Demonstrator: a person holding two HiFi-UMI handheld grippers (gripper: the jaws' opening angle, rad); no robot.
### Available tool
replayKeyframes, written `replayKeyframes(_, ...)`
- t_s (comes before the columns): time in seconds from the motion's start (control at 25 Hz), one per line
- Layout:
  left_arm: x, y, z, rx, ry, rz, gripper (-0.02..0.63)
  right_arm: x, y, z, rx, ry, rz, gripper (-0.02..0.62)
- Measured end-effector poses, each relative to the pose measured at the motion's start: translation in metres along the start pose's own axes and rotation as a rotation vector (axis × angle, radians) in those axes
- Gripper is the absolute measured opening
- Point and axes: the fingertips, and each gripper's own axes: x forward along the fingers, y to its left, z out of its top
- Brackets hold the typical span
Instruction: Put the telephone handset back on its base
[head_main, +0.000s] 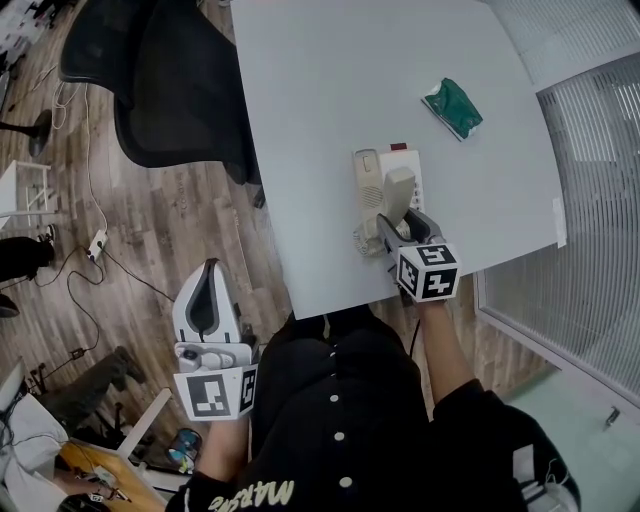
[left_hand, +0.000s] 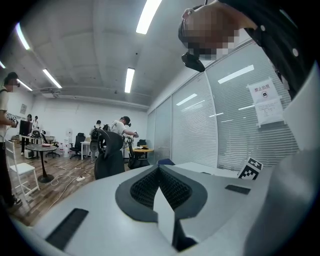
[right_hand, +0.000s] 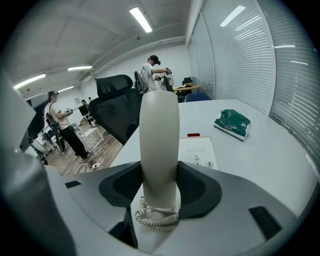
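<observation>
The cream telephone base lies near the front edge of the pale table, its keypad showing to the right. My right gripper is shut on the cream handset, which sticks up and forward between the jaws. The coiled cord hangs bunched below the handset. My left gripper hovers off the table's left side, over the floor, jaws closed with nothing between them.
A green packet lies at the table's far right. A black office chair stands left of the table. Cables trail on the wooden floor. A glass partition with blinds runs along the right. People stand in the background.
</observation>
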Motion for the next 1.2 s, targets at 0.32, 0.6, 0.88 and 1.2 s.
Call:
replayKeyframes(0.32, 0.001, 0.005, -0.007, -0.01, 0.016, 0.012, 0.014, 0.019, -0.007, -0.001, 0.043, 0.038, -0.021, 0.227)
replayKeyframes(0.6, 0.008, 0.007, -0.01, -0.011, 0.028, 0.011, 0.014, 0.037, -0.008, 0.006, 0.05, 0.043, -0.036, 0.227)
replayKeyframes(0.88, 0.013, 0.013, -0.014, -0.015, 0.044, 0.021, 0.014, 0.056, -0.01, 0.006, 0.015, 0.051, -0.075, 0.207)
replayKeyframes(1.2, 0.015, 0.017, -0.021, -0.022, 0.065, 0.027, 0.014, 0.062, -0.01, 0.0, 0.029, 0.058, -0.097, 0.207)
